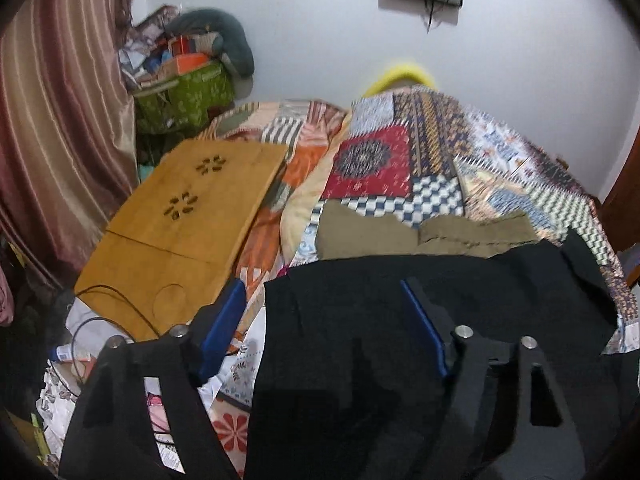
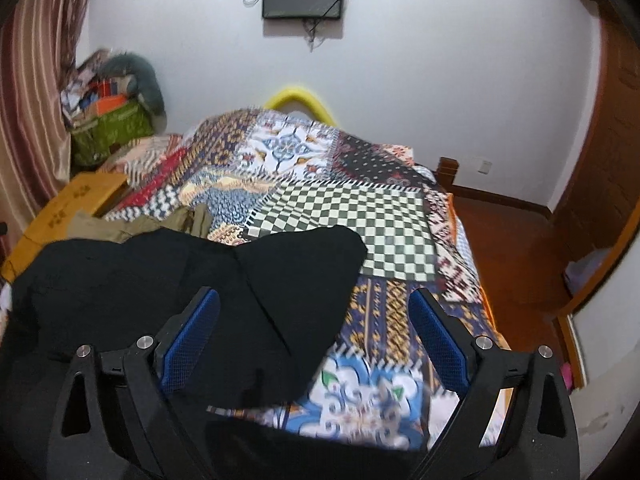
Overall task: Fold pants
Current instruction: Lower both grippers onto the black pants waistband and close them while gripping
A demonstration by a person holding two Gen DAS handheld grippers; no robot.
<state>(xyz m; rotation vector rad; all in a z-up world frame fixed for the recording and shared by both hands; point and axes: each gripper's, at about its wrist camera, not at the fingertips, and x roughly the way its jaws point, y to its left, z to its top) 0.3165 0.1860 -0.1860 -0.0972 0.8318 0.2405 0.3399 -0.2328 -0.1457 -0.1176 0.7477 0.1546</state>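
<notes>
Black pants (image 1: 360, 320) lie spread on the quilt (image 2: 360, 216) w/ an olive garment (image 1: 460, 236) beyond, fold looks unstarted, approx. reach-in stage: next needs each claw on an edge; left claw (image 1: 324, 320) and right claw (image 2: 316, 336) both gape wide, gripping nothing.

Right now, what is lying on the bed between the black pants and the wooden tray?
A strip of orange patterned bedding lies between the black pants and the wooden tray. The left wrist view shows it.
</notes>
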